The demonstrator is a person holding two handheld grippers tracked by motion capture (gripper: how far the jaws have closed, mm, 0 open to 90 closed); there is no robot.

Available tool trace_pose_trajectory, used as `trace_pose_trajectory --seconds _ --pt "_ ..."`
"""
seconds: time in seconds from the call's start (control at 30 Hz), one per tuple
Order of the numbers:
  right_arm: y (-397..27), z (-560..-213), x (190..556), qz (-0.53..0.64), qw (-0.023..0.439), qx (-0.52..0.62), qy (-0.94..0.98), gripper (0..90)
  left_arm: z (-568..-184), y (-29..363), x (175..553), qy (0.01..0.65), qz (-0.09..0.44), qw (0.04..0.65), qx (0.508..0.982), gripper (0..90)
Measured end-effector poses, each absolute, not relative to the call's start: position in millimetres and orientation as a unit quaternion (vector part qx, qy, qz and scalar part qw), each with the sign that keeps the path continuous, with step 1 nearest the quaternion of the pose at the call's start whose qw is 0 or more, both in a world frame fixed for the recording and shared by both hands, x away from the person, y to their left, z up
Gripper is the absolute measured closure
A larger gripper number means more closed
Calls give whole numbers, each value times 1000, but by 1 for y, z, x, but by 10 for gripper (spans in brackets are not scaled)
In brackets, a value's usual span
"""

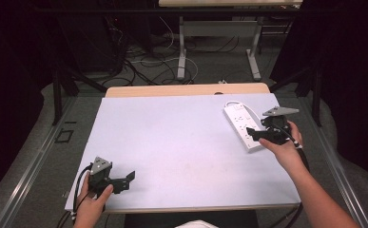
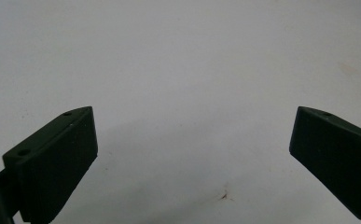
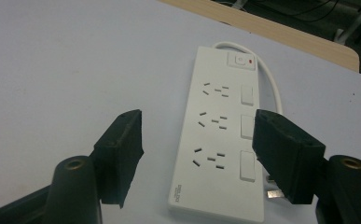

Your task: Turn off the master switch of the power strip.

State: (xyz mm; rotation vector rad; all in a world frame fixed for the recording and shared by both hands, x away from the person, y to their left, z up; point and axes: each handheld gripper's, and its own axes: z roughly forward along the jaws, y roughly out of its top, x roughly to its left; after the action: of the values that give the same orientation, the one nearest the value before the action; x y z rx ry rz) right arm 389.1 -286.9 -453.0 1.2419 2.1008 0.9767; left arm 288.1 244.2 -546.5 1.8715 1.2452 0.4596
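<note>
Currently the right gripper [image 3: 197,149] hovers open, jaws astride the white power strip [image 3: 222,135]; the left gripper [image 1: 124,179], well apart from the strip, is open and empty

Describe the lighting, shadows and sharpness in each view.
High view: the table is brightly lit, the room around it almost black. Left gripper view: soft focus; the open left tool casts a faint shadow on the white surface. Right gripper view: the power strip is fairly sharp between the open right tool; its near jaws are slightly blurred.
</note>
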Motion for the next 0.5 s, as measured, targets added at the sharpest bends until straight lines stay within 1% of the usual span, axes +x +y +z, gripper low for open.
trace_pose_trajectory --seconds 0.5 --pt "-285 -446 409 349 244 472 772 327 -547 244 288 495 182 411 744 8"
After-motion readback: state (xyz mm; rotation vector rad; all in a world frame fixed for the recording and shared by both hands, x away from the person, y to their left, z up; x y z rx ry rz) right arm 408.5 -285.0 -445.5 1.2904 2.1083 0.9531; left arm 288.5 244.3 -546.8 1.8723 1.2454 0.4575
